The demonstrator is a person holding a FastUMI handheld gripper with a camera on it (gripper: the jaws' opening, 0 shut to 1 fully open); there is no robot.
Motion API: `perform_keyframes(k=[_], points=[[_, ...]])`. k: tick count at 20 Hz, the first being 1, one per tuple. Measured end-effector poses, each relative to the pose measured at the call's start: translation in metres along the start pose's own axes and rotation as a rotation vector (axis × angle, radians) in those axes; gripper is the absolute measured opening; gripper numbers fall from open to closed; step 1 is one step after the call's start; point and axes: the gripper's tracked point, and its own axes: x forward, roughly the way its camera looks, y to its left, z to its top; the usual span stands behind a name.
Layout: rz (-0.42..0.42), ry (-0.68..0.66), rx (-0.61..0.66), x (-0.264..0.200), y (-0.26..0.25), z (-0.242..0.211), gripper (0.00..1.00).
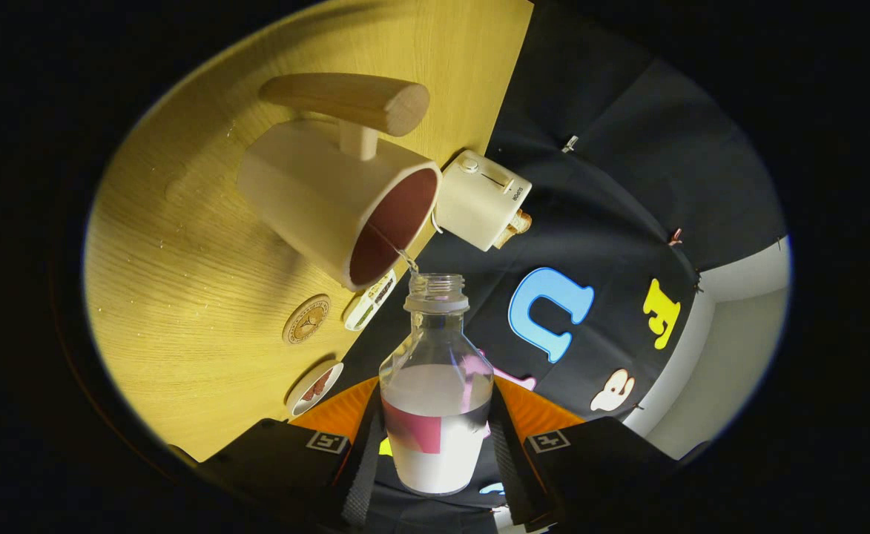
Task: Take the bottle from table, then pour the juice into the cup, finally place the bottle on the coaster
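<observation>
Wood-grain tabletop (205, 245) is appearing tilted on its side, since the gripper (436, 445) is rolled over for the pour, with the booth's black cloth wall lying beyond the table's far edge. The gripper's fingers are clamping the lower body of a clear plastic bottle (436, 386) from both sides, holding it uncapped between them. A thin stream of liquid (403, 256) is running from the bottle's mouth into the cream cup (331, 204) with the wooden handle, which is standing near the table's far edge, so the pouring step seems to be under way. A cream toaster-like appliance (483, 199) is sitting just beside the cup at that edge. A round coaster (306, 319) with a gold emblem is lying on the tabletop near the cup, well clear of the fingers. Judging by the liquid remaining, the next move is calling for righting the bottle once enough is poured, then carrying it over and setting it upright on the coaster.
</observation>
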Motion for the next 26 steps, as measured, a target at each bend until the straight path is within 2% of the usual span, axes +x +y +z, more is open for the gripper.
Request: perform_keyframes(k=[6,26], points=[[-0.003,-0.01,-0.035,-0.001,0.002,0.003,0.72],[-0.105,-0.148,-0.306,0.004,-0.012,0.021,0.72]])
